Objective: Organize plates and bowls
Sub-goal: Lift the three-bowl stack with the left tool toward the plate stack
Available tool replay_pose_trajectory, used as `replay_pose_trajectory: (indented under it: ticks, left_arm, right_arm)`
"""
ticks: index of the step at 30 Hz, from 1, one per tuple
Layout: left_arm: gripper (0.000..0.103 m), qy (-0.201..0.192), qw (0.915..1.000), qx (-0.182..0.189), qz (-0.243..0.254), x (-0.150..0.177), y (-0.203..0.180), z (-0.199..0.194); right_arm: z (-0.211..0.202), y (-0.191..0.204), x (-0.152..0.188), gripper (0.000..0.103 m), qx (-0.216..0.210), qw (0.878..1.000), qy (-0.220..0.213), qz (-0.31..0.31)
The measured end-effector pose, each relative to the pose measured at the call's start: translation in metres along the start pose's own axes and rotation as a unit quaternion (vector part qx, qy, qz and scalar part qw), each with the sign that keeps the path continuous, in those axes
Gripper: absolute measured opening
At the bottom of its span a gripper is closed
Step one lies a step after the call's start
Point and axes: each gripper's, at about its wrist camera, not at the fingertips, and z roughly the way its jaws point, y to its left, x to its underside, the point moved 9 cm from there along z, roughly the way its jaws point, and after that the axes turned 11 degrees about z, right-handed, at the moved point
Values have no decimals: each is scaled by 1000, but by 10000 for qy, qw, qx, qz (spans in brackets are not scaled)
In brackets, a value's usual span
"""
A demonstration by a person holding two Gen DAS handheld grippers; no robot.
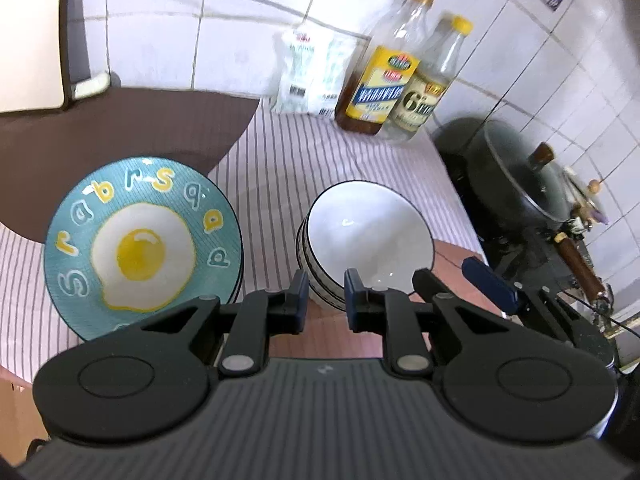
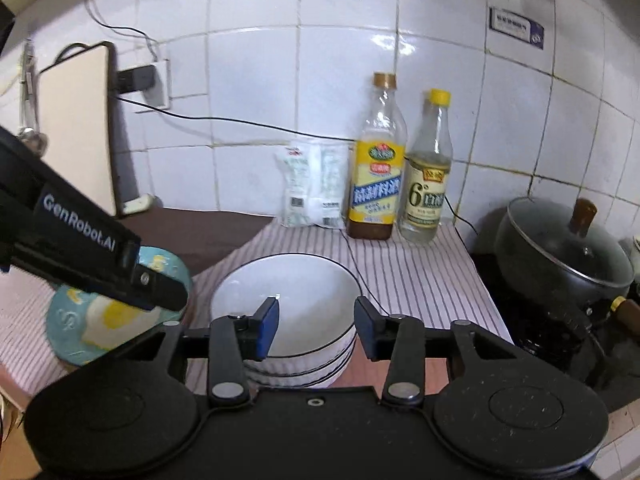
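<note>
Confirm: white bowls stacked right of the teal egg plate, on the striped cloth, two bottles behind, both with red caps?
Only the caps are wrong. The two bottles have yellow caps, per the right wrist view. The white bowls, teal egg plate and striped cloth are as described.

Both wrist cameras look forward and down over their own fingers at the bench, close in. Both frames share the white bowls, egg plate, and bottles.
</note>
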Motion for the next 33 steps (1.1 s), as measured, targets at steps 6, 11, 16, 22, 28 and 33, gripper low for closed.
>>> replay_pose_trajectory:
  ticks: [6, 11, 16, 22, 28, 33]
  left_arm:
    - [18, -492, 9986, 49, 200, 8, -2, -24]
    - [18, -661, 9974, 11, 276, 24, -2, -23]
    - [25, -782, 9959, 34, 444, 38, -8, -11]
    - [43, -948, 9941, 245, 462, 44, -12, 1]
    - [54, -947, 9937, 565, 189, 38, -12, 13]
    - [60, -679, 9955, 632, -209, 30, -2, 36]
  right_arm:
    - [-23, 4, 5, 54, -278, 9993, -129, -195]
    - [-31, 3, 16, 62, -522, 9977, -201, -393]
    - [-28, 0, 33, 71, -762, 9959, -213, -449]
    - [-3, -9, 57, 77, -761, 9954, -125, -565]
    - [19, -17, 72, 92, -878, 9947, -198, -506]
    - [44, -22, 79, 95, -955, 9943, -73, -459]
